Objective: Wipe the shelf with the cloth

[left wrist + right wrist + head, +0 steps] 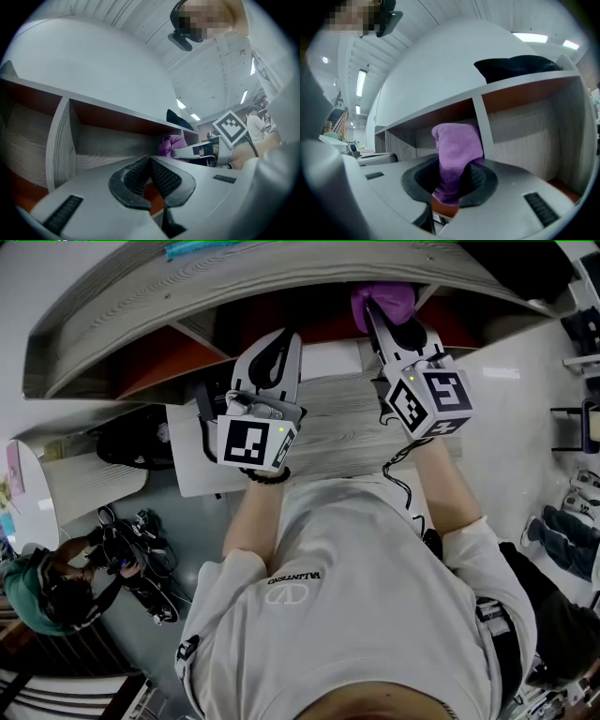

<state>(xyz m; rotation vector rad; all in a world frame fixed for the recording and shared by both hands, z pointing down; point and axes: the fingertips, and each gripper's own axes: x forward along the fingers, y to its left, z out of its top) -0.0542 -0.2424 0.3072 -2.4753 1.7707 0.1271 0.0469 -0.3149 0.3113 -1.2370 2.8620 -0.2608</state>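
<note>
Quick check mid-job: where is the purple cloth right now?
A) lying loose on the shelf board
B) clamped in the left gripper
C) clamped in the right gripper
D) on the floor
C: the right gripper view shows the purple cloth pinched between the right gripper's jaws, while the left gripper's jaws meet on nothing.

The right gripper reaches into the opening of the shelf, with a purple cloth bunched at its tip against the shelf's dark interior. The left gripper points at the shelf alongside, below its wood-grain top.
</note>
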